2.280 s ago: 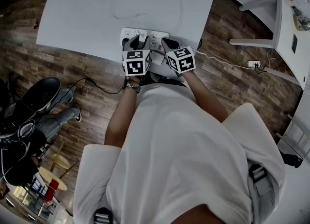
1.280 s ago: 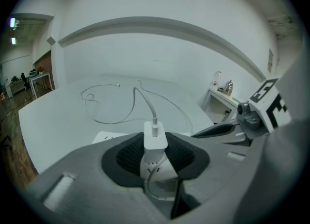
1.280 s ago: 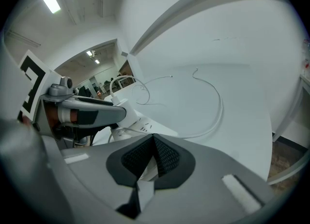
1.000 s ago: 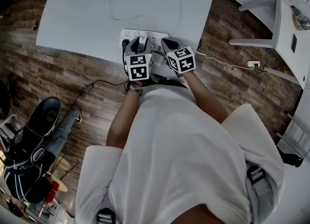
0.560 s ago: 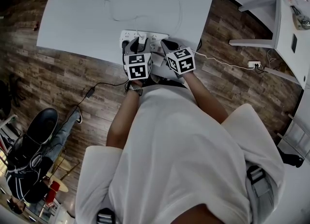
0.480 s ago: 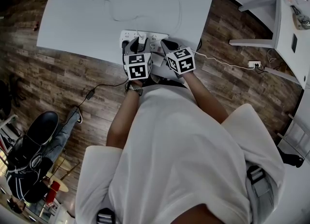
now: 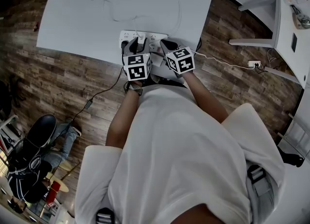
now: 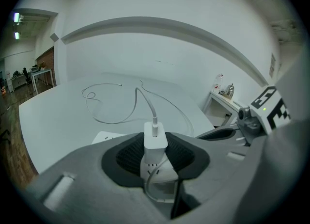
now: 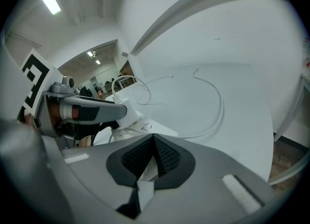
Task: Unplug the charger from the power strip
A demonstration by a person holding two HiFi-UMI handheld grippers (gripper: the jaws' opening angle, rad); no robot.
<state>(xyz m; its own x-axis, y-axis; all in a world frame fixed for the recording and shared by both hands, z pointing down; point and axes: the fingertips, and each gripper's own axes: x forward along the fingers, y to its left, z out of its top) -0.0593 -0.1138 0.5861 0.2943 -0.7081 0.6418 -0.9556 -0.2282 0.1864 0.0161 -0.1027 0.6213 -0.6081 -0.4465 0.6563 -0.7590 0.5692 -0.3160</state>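
At the near edge of the tabletop [image 7: 97,19], nothing moved: left tool [image 8: 155,157] stays clamped on the charger [image 8: 155,139], still in the power strip [image 7: 127,36]; right tool [image 9: 154,157] closed, empty.

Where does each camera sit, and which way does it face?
Head view: on the person's head, steeply down at the white table; white-shirted torso, forearms, left gripper, right gripper.
Left gripper view: on that gripper, along jaws closed on the white block charger.
Right gripper view: on that gripper, along shut jaws toward the white power strip.
Shared: each gripper view shows the other gripper.
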